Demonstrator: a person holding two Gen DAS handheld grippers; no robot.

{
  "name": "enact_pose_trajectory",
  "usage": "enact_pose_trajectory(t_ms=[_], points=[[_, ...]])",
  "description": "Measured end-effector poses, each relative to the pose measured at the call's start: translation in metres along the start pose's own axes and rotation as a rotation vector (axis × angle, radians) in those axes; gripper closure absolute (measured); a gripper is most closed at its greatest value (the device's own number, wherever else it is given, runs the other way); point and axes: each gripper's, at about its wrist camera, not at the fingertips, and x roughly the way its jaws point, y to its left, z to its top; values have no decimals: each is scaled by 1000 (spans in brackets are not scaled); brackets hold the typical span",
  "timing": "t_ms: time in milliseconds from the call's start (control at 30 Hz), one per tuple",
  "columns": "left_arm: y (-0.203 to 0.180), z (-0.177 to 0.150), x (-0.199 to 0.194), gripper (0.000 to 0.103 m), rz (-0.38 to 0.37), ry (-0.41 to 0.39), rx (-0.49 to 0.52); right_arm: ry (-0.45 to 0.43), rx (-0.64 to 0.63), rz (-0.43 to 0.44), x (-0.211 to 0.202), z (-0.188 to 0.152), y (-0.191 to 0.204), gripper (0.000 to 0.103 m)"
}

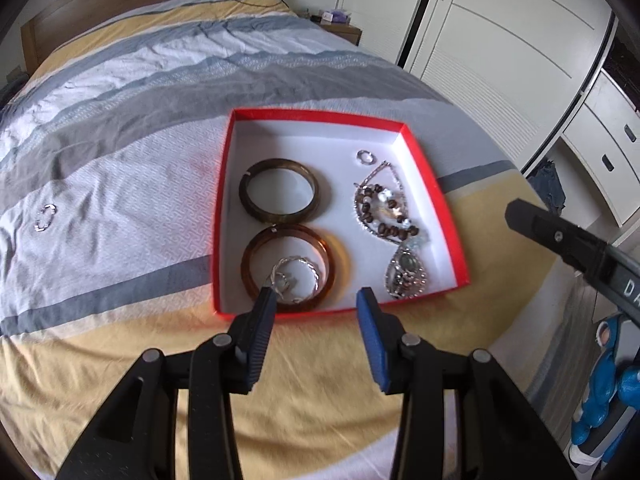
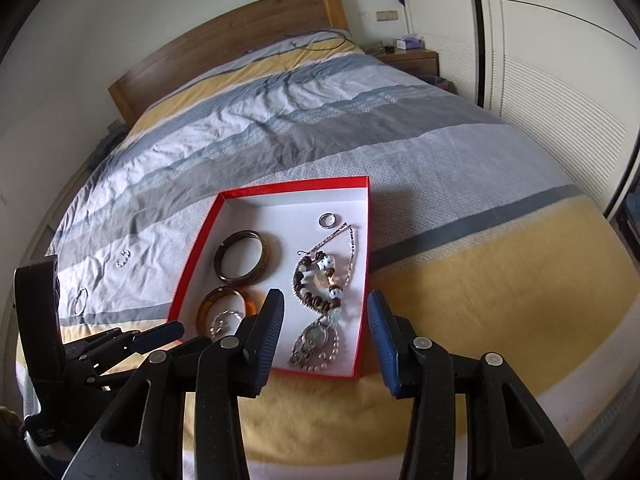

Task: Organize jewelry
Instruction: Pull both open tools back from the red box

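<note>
Red box [image 1: 440,200] sits on the bed [image 1: 120,128], holding two bangles [image 1: 279,190], a silver bracelet [image 1: 296,280], ring [image 1: 365,157], bead necklace [image 1: 382,208] and watch [image 1: 406,276]. Two small rings [image 2: 123,259] lie on the sheet left of it. Your left hand-held gripper [image 1: 316,300] and right hand-held gripper [image 2: 326,304] hover at the box's near edge, both spread wide, gripping nothing.

A home bedroom: a wide bed with a yellow, grey and white striped duvet [image 2: 320,128], a wooden headboard [image 2: 224,44] at 12 o'clock, white louvred wardrobe doors [image 2: 552,120] at 2 o'clock.
</note>
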Motion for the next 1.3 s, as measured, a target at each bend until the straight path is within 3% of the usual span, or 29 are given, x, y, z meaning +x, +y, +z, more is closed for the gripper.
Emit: enact_pose_trajectory(t_ms=[167, 233, 433, 767, 867, 1300], points=[[-2, -10, -55, 63, 54, -66, -7, -37, -9, 12, -40, -15, 17, 54], [1, -17, -79, 58, 80, -88, -28, -56, -14, 26, -58, -22, 26, 51], [11, -45, -152, 55, 218, -196, -65, -110, -43, 61, -107, -45, 58, 48], [31, -92, -257, 55, 364, -372, -123, -205, -72, 121, -173, -86, 118, 40], [38, -109, -279, 54, 380, -407, -138, -230, -100, 136, -188, -99, 135, 35], [56, -164, -329, 51, 444, -494, -196, -256, -213, 158, -226, -139, 181, 32]])
